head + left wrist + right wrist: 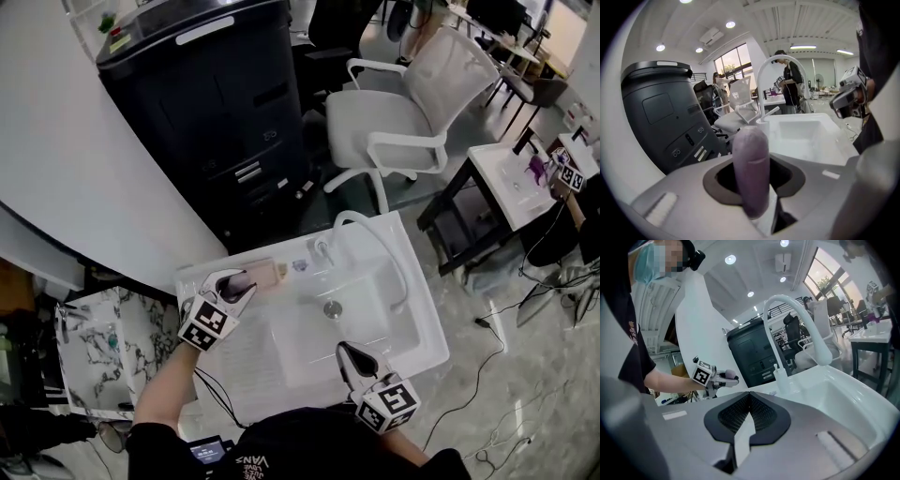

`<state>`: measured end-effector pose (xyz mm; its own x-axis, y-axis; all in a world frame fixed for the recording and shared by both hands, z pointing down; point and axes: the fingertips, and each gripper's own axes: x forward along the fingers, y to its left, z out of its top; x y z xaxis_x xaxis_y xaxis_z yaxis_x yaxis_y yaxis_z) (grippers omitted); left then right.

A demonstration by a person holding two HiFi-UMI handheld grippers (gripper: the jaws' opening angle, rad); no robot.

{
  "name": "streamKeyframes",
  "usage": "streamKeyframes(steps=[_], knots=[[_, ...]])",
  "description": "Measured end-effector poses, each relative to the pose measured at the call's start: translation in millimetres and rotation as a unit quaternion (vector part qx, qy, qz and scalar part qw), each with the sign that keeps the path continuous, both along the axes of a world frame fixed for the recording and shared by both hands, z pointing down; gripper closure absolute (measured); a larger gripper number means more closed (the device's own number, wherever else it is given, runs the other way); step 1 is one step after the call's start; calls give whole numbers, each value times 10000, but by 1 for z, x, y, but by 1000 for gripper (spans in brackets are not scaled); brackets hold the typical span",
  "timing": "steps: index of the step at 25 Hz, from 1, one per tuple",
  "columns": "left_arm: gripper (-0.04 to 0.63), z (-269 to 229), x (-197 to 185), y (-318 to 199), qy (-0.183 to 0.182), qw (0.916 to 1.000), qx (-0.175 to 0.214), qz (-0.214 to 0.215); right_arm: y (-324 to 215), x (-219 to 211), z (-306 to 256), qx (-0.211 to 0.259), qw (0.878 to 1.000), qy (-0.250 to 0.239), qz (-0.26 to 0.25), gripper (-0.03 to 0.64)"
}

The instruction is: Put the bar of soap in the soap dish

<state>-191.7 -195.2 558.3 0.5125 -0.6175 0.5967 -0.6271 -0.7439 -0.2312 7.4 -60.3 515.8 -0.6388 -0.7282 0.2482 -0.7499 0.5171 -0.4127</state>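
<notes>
Left gripper [239, 284]: clamped on purple bar of soap [751, 171].
Right gripper [354, 361]: jaws together, empty.
Writing: shirt [281, 450] print, seemingly "VANS".

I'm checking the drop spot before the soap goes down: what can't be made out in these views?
Soap dish: head view, tiny, one end behind the left gripper; inside unreadable.
Left gripper view: no dish visible; bar of soap and jaws fill the foreground.
Purple speck beside the tap: head view, too small to identify.
</notes>
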Motion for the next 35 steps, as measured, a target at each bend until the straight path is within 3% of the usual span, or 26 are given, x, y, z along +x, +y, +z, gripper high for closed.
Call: streamKeyframes(steps=[19,35], knots=[[417,88,7,-27,-1165,9896,-776,338,-3,23,12,-184,9996,1,236,621],[417,121,9,-35,-2112,9680,-1056,851,-9,26,22,-281,9994,-52,180,621]])
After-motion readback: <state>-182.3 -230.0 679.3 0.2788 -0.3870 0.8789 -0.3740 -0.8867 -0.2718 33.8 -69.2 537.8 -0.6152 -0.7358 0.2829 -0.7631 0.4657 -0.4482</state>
